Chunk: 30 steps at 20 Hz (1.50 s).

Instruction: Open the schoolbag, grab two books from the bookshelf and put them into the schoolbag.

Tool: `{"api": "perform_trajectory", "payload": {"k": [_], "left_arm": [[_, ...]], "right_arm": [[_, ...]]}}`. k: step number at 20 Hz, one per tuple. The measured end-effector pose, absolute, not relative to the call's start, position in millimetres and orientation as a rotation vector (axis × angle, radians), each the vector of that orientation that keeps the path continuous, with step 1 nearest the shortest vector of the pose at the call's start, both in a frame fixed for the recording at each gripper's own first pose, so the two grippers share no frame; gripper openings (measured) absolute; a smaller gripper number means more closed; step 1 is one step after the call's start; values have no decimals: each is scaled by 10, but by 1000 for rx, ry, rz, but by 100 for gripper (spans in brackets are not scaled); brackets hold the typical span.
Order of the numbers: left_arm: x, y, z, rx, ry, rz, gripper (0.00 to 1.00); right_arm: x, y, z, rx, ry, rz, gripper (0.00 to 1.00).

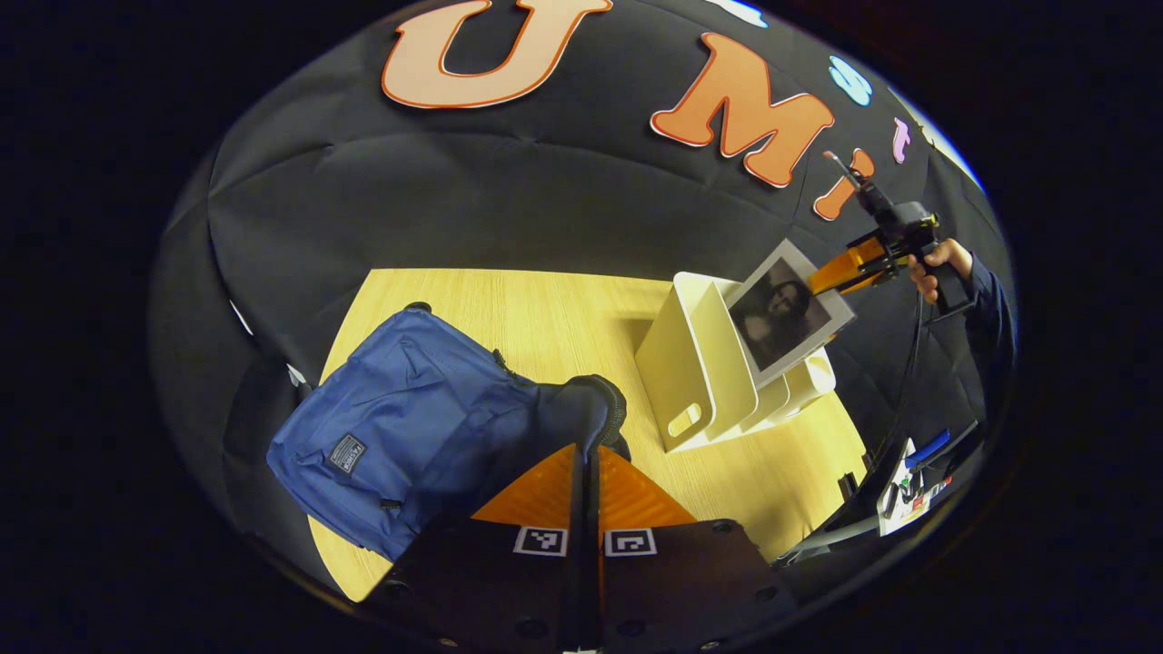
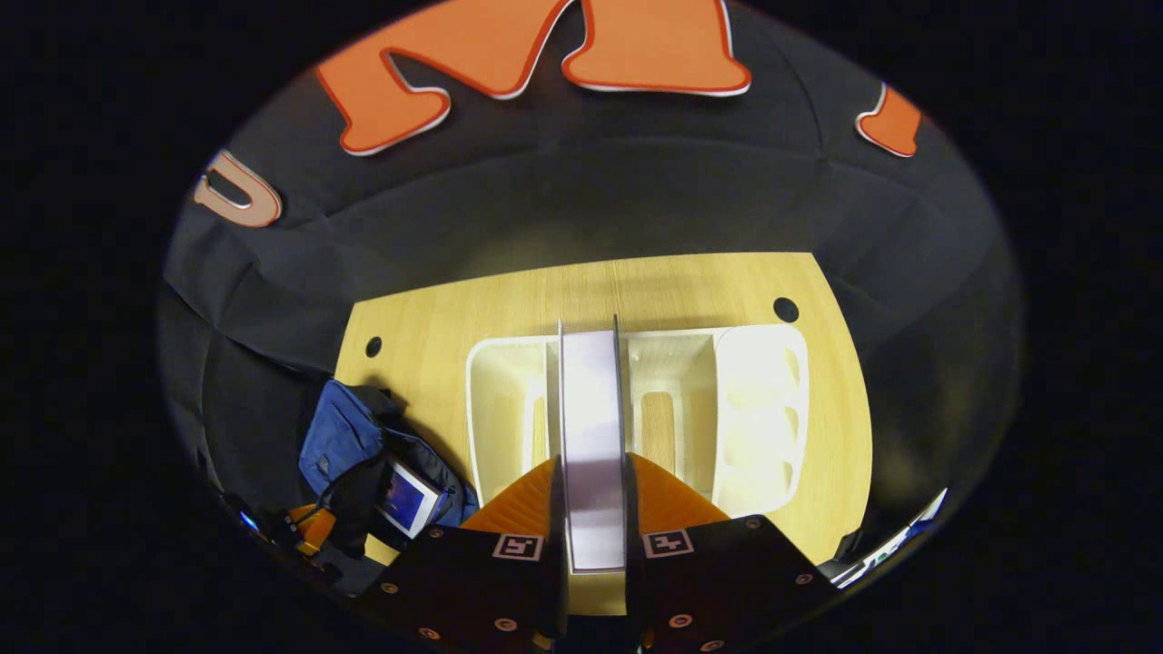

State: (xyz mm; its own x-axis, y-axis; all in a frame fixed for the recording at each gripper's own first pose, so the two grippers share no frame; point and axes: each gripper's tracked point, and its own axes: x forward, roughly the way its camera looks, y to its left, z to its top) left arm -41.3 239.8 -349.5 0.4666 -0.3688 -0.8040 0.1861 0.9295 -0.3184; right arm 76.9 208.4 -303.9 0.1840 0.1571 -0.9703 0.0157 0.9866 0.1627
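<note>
The right claw [image 2: 595,509] is clamping a book [image 2: 592,427] between its two fingers, spine edge up, and is holding it just above the white bookshelf [image 2: 754,400], which is sitting on the table [image 2: 581,291] directly ahead of and below this claw. In the left gripper view the same book [image 1: 783,311] is hanging above the bookshelf [image 1: 695,372], with the right claw [image 1: 840,271] gripping its upper corner and a hand [image 1: 940,263] behind it. The left claw [image 1: 586,472] is showing its fingers drawn together on the dark edge of the blue schoolbag [image 1: 409,427], apparently pinching the opening to keep it wide, though whether fabric is truly caught between them I cannot tell. The schoolbag [image 2: 363,454] is lying to the lower left of the right claw, and something flat with a pale border, likely a first book [image 2: 409,498], is sitting in its mouth. By my judgement the bag is open, one book is probably packed, and the second is waiting to be carried across and dropped in.
</note>
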Motion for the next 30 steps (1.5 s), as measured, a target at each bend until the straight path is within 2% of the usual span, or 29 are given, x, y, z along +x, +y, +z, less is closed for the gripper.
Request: {"api": "perform_trajectory", "payload": {"k": [9,13,17,30], "left_arm": [[-381,2422,-3427,-157,1023,-338,1],[-358,2438,-3395,-156,1018,-325,1],[-321,2423,-3394,-152,1018,-315,1],[-193,2469,-3214,-127,1001,-291,1]], "right_arm": [[679,1830,-2262,268,1241,108,25],[558,1888,-2027,381,1211,169,25],[426,1913,-2007,439,1197,202,25],[-241,2709,-2243,690,1209,422,25]]}}
